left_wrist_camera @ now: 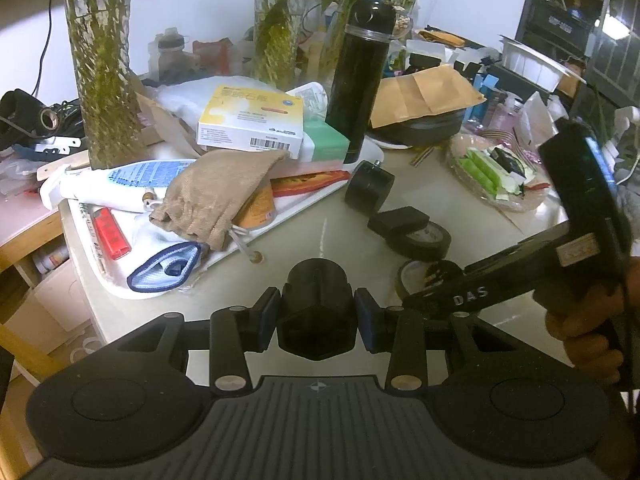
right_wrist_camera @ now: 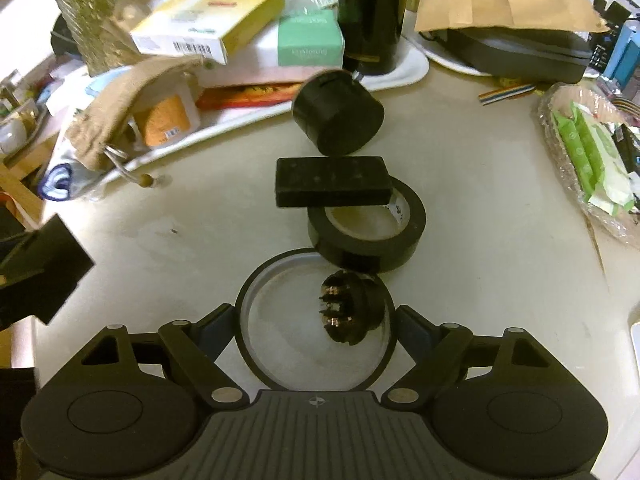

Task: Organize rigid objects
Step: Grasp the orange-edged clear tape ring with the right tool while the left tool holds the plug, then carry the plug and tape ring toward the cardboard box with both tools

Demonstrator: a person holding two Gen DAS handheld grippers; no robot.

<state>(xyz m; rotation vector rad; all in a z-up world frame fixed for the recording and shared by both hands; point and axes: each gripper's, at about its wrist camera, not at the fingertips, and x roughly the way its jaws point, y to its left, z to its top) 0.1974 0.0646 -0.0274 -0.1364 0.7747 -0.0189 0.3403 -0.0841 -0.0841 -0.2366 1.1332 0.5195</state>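
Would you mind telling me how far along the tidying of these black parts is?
Lined up already: caster, flat block resting on the tape roll. In hand: the left claw grips a black cap; the right claw straddles a round lid holding a pronged plug. Left: placing the cap.

L gripper (left_wrist_camera: 316,316) clamps a black plastic part (left_wrist_camera: 316,308) btwn its blue pads (left_wrist_camera: 269,312), held above the pale table (left_wrist_camera: 460,204). Just ahead & to its right: tape roll (left_wrist_camera: 420,240) w/ a flat black block (left_wrist_camera: 398,220) on top, then a black wheel (left_wrist_camera: 369,187) further on. R gripper (left_wrist_camera: 436,296) comes in from the right, tip over a round lid (left_wrist_camera: 412,276), near the L one. Ahead-left: white tray (left_wrist_camera: 100,280) w/ tan pouch (left_wrist_camera: 212,200), red lighter (left_wrist_camera: 111,233).
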